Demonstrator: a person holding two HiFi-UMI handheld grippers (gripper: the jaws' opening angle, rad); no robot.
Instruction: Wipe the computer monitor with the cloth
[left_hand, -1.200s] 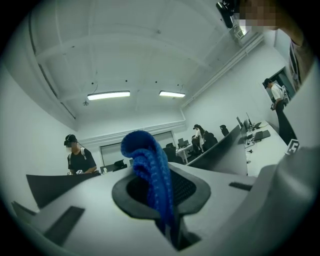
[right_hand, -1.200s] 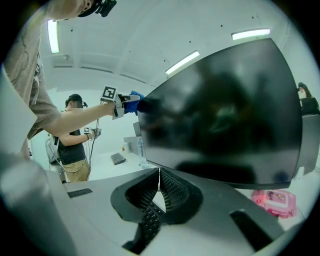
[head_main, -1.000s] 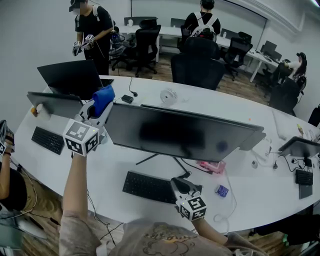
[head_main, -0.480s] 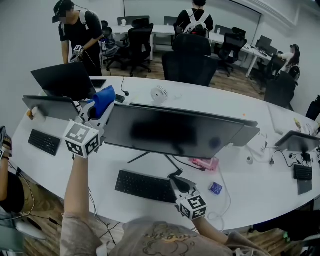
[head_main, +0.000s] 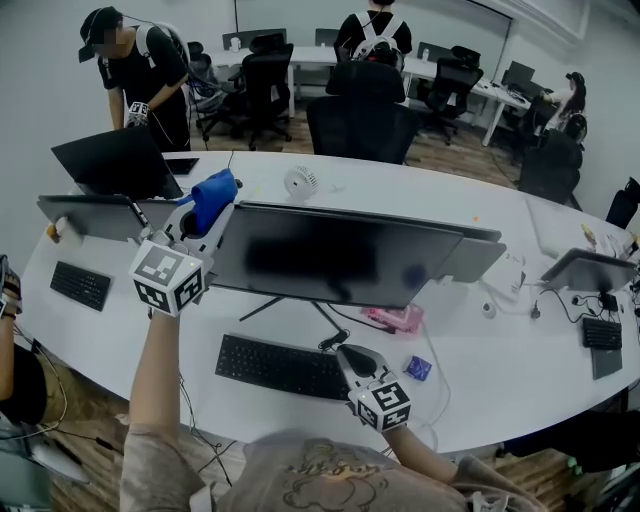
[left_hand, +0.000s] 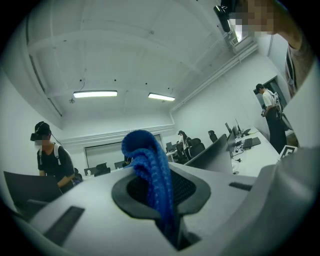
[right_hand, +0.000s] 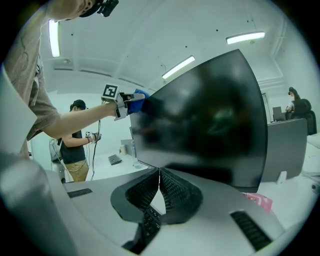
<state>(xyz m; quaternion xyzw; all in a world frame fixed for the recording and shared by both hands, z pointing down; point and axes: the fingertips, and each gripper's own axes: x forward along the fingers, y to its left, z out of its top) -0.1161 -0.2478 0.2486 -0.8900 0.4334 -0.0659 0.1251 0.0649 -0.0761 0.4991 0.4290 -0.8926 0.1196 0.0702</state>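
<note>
No lettering, label, brand or number can be read anywhere here.

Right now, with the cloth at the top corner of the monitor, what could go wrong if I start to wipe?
1. The blue cloth sits at the upper left corner of the monitor, which rests on a thin stand. The right gripper, shut and empty near the keyboard, does not steady it, so pressure may rock the screen.
2. The left gripper pinches only a fold of cloth; its hard jaws might touch the screen.
</note>
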